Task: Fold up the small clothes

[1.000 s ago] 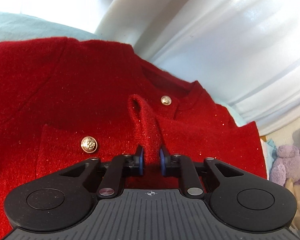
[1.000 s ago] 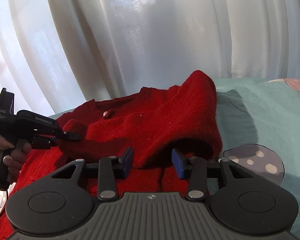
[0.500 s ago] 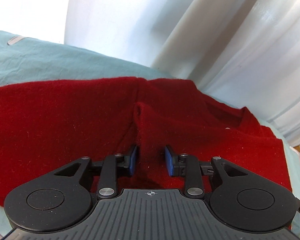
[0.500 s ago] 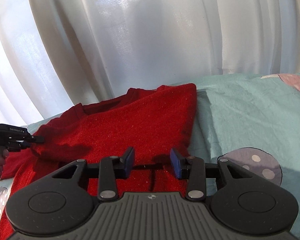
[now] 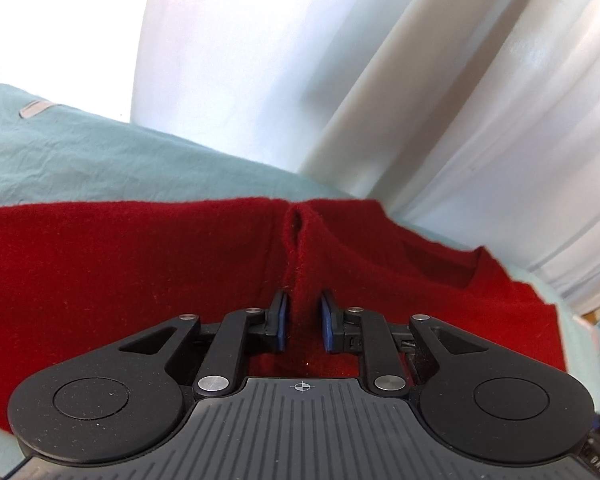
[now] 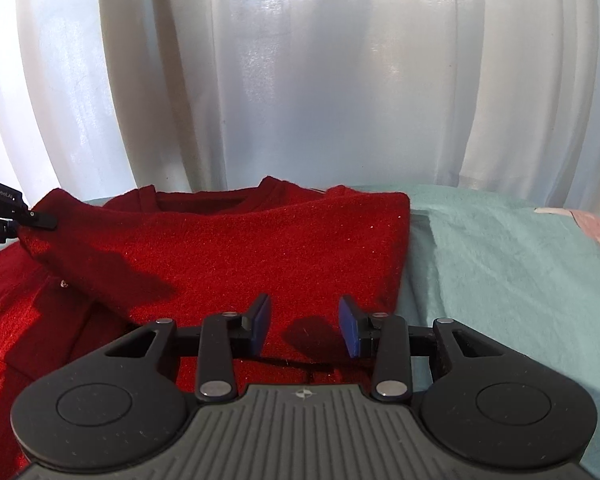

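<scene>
Fabric ridge of the red sweater (image 5: 140, 280) runs straight ahead between the left gripper (image 5: 303, 322) fingers, seemingly pinched, though contact is hard to judge. Right gripper (image 6: 304, 326) hovers spread and empty above the folded sweater lying crosswise on the bed (image 6: 500, 264).

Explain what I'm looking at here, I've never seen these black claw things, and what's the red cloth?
Each picture comes from a camera mounted on a hand-held gripper, looking forward along its two blue-padded fingers. A person holds one in each hand. The left gripper has a raised ridge of a red knitted sweater between its pads, which look slightly apart. The right gripper is open above the sweater's folded part, gripping nothing. The sweater lies on a pale teal sheet, with white curtains behind.
</scene>
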{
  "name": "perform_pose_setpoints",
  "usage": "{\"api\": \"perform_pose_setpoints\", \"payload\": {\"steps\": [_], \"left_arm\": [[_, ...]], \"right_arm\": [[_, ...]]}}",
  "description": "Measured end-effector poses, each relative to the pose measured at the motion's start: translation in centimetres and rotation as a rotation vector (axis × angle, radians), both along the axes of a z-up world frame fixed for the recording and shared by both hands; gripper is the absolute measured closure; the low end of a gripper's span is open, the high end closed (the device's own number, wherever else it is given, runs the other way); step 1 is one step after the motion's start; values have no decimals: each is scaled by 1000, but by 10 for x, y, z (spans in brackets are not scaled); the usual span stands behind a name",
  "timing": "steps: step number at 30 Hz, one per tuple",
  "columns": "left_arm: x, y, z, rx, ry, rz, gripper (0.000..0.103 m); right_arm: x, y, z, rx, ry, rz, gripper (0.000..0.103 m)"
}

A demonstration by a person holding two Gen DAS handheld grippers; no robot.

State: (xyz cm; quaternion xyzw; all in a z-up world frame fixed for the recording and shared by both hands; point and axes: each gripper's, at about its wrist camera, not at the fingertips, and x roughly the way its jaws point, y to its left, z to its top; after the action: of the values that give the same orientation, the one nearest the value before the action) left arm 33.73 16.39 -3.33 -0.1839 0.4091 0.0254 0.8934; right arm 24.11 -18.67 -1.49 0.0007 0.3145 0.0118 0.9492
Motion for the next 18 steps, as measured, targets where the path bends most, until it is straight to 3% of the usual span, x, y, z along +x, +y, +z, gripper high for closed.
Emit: {"api": "perform_pose_setpoints", "payload": {"steps": [2,4,8,11,15,18], "left_arm": [[-2,-3,-12,30,40,-17,80],[-7,-4,-16,43,34,-23,71],[-15,4,-17,-29,19,-23,69],[-19,13,-17,-100,19,-26,72],[-21,13,-18,-73,22,-30,84],[-24,12,-16,-68,12,-28,84]], "right_arm": [[4,8,-8,-40,10,15,66],[8,12,-14,-71,28,21,66],[12,16,-16,-100,39,23,66],[14,17,-16,-107,43,24,66],[13,24,-20,-146,30,19,66],[12,29,-24,-172,16,26,66]]}}
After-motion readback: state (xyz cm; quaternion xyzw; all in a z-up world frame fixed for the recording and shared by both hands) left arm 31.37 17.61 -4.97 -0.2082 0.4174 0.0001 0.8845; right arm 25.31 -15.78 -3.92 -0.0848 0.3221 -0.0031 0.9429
